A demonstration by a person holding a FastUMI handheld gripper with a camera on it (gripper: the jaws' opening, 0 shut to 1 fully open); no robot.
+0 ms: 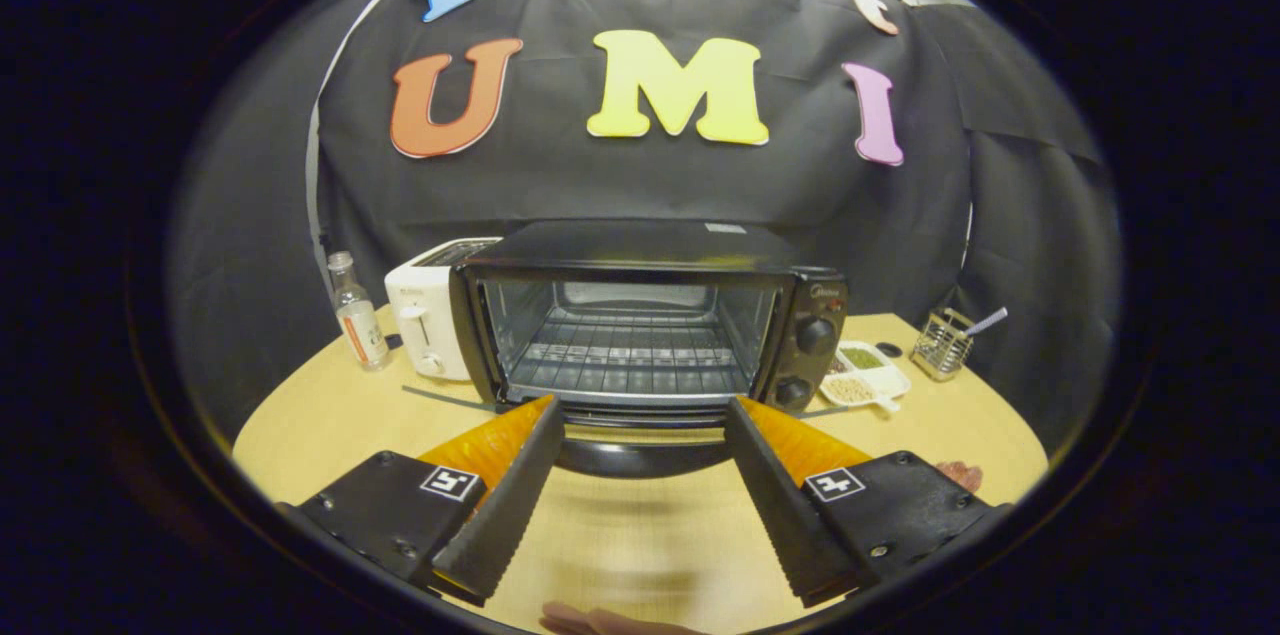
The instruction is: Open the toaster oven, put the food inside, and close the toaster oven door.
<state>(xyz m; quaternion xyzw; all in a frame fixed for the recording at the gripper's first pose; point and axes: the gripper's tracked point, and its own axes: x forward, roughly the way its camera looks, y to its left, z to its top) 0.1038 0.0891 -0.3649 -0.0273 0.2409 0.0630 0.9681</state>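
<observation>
My gripper (640, 410) fingers are spread wide, holding nothing; just ahead, btwn the tips, the toaster oven (640, 320) sits w/ its door (640, 445) dropped flat toward me, rack (630, 355) bare; the food (962, 473) seems to be the pinkish bit behind the right finger, mostly cut off; prob soft & slippery, so I'd pinch its middle gently; can't make out what it is.

The wooden table (320, 420) carries a toaster oven (650, 315), toaster (425, 320), bottle (357, 313), snack tray (868, 373) and wire holder (941, 347).
</observation>
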